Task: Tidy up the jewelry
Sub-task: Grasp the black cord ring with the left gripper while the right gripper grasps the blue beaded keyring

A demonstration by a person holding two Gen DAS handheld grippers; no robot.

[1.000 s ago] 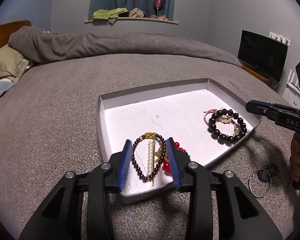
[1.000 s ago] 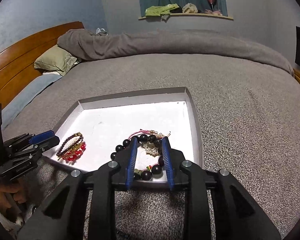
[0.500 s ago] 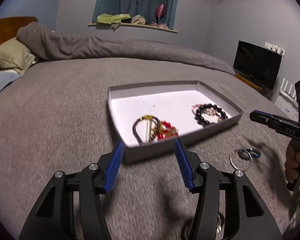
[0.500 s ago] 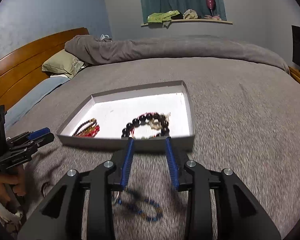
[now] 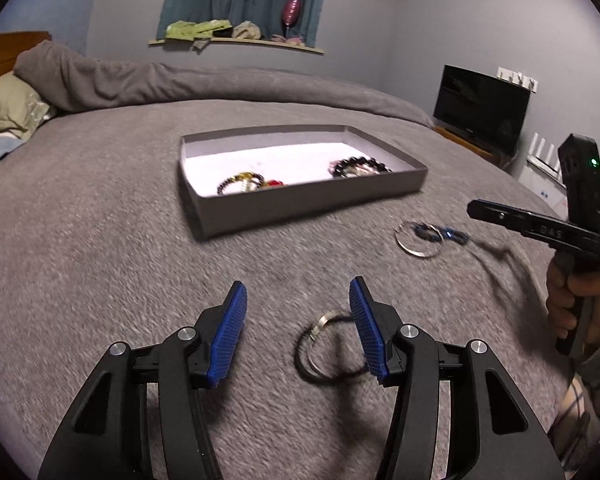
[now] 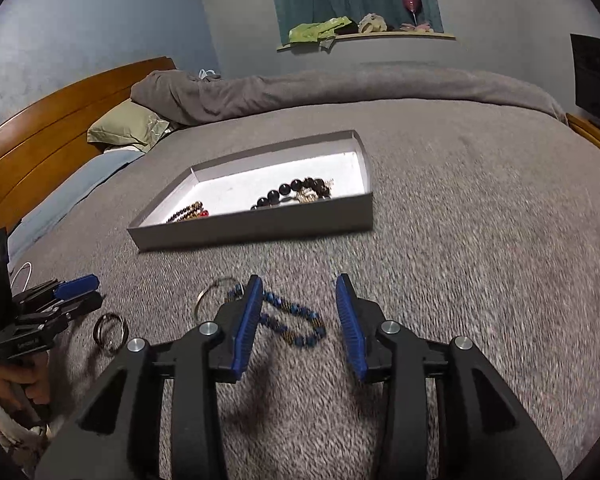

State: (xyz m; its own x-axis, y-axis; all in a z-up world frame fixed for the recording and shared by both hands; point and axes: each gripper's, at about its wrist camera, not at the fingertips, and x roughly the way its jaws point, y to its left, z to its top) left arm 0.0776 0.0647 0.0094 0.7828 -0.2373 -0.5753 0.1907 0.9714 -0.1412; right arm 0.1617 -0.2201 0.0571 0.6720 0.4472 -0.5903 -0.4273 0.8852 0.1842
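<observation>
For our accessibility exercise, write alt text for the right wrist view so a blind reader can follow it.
An open right gripper hovers low over a grey bedspread, a blue beaded bracelet lying between its fingers. Beyond sits a shallow grey tray holding dark and red bead bracelets; at left, the left gripper is near stacked metal rings.

Both wrist cameras sit low over the grey bedspread [image 5: 100, 240], looking forward between spread fingers toward the window wall. Ahead of each lies the grey tray [image 5: 300, 204] [image 6: 252, 228], their shared ground. Each view catches the other gripper at its edge: right gripper [image 5: 540, 232], left gripper [image 6: 60, 300].
</observation>
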